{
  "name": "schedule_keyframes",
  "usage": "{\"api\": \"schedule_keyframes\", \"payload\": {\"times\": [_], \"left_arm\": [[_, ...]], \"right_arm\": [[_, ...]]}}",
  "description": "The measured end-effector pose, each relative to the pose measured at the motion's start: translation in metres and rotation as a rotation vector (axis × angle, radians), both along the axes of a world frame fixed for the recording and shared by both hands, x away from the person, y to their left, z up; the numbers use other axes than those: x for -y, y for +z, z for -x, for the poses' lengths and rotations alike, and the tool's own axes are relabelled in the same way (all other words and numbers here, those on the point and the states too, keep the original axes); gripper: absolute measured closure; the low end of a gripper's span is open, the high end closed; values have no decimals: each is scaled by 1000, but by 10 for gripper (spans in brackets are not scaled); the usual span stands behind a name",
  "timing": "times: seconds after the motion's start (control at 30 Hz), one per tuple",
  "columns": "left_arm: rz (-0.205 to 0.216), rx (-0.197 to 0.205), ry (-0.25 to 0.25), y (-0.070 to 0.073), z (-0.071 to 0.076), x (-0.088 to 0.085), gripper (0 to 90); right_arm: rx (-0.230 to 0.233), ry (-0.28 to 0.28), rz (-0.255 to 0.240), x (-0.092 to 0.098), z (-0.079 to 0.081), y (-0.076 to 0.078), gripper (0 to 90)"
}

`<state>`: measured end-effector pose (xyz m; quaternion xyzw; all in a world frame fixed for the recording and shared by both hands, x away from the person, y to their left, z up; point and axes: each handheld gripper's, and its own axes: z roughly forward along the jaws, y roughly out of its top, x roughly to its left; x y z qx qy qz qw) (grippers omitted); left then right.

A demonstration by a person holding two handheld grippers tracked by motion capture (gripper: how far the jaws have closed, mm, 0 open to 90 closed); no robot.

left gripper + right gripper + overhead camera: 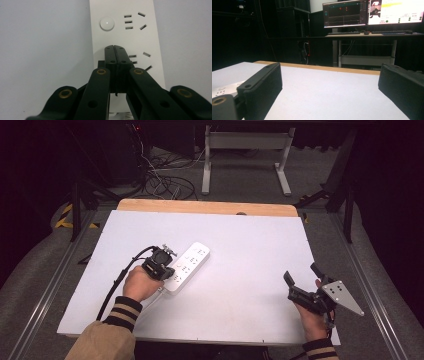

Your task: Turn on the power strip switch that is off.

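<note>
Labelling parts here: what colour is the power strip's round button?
White, like the power strip; the round button shows best in the left gripper view.

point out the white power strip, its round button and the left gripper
White plastic power strip [189, 266], high view, on its socket face.
Round white button [107, 23], left gripper view, on its domed centre.
Black left gripper [114, 48], left gripper view, at its closed tips.

Smooth white plastic power strip [125, 37] (slightly glossy button) on a matt white table [240, 270] with wooden edge.

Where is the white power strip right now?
In the high view the white power strip lies left of centre on the white table, with the shut left gripper over its near end.
</note>
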<state>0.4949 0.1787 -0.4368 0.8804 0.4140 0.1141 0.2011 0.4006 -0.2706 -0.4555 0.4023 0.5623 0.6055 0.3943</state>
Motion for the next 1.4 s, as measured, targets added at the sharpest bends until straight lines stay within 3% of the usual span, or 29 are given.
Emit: {"api": "schedule_keyframes", "payload": {"times": [0.93, 1.27, 1.33, 1.4], "left_arm": [[-6, 9, -9, 0, 1, 0, 900], [11, 11, -13, 0, 1, -3, 900], [27, 15, -23, -1, 1, -5, 900], [57, 65, -13, -4, 2, -9, 900]], "right_arm": [[-7, 2, 4, -2, -1, 0, 57], [-5, 2, 3, -1, -1, 0, 57], [-5, 1, 2, -1, -1, 0, 58], [-2, 0, 3, -1, -1, 0, 58]]}}
